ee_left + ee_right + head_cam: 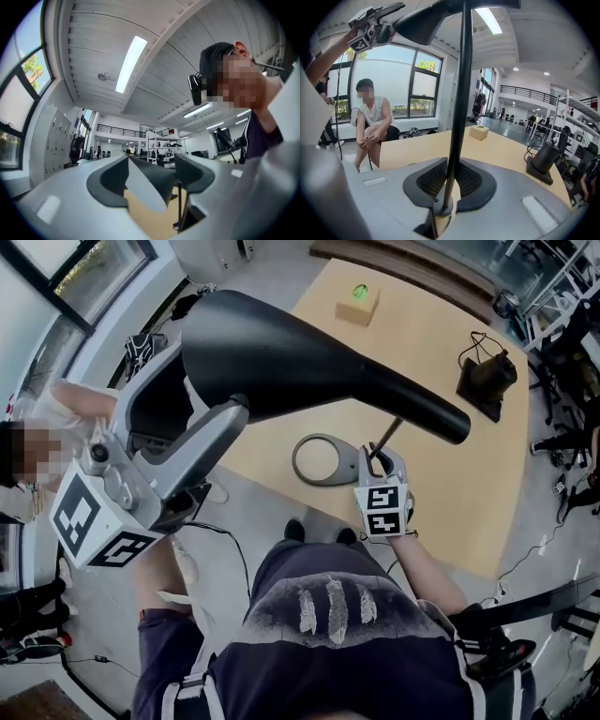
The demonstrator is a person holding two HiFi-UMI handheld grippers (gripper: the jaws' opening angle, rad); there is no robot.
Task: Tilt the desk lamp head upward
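Big black cone-shaped lamp head (pixel 281 352) up high, wide mouth to the left, thin end to the right, thin dark pole (pixel 389 434) under it, grey ring base (pixel 300 465) on the tan bench (pixel 441 352)

Open-plan lab hall: long desk (pixel 501 150), shelving racks (pixel 157 149), mezzanine railing (pixel 117 131).

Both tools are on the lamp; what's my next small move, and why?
Probably raise the left tool slightly, swinging the lamp head upward: its rim is pinched in that tool's jaws, and the right tool clamps the stem, so the lamp should stay put.
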